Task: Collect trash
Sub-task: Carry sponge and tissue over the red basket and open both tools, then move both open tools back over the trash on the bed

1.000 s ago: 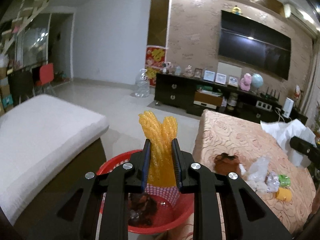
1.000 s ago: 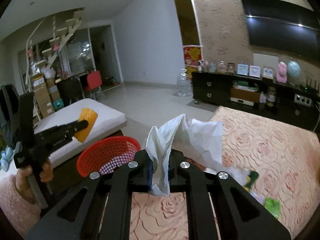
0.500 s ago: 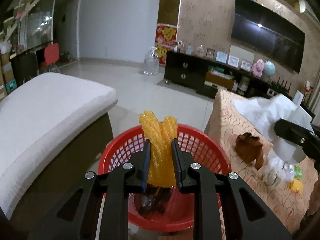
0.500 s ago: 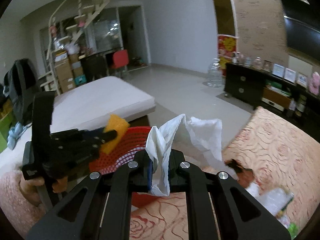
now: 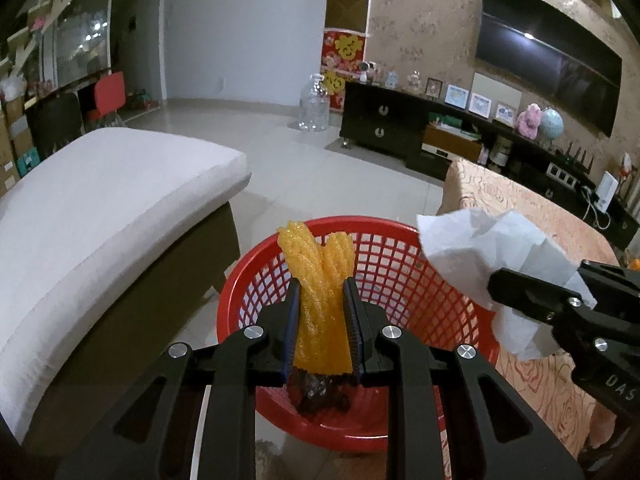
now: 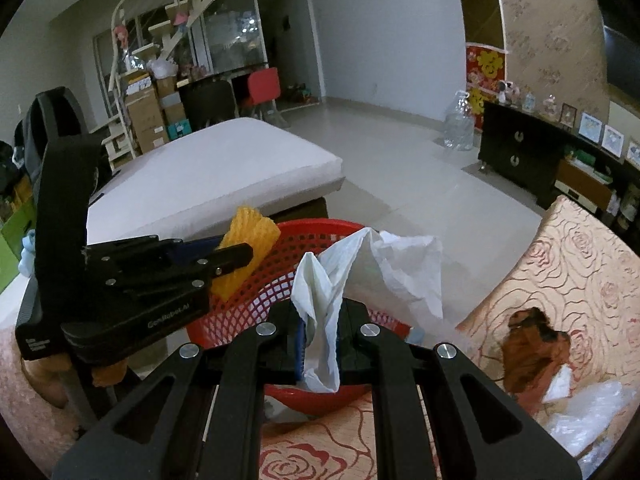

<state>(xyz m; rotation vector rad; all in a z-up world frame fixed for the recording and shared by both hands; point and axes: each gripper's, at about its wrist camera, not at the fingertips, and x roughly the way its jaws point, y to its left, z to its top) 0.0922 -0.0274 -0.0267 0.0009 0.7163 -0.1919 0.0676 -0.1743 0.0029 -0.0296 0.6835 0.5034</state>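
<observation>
Two loads now hang over my red mesh basket (image 5: pixel 360 320), lower centre; a second ago both sat short of it. My left gripper (image 5: pixel 322 316) clamps the yellow foam net (image 5: pixel 320 280), my right gripper (image 6: pixel 318 344) the white tissue (image 6: pixel 360 272). Release next, I judge.

Each wrist camera looks forward and downward along its own fingers, close above the red basket (image 5: pixel 362 436). Both views share the red basket (image 6: pixel 260 300), white cushion (image 5: pixel 100 208), floor and each other's gripper.

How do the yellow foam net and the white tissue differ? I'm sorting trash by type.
The yellow foam net is ribbed, stiff-looking and stands upright; the white tissue is smooth, crumpled and flops sideways. The net looks narrower, the tissue spreads wider. Both are clamped in jaws over the red basket.
</observation>
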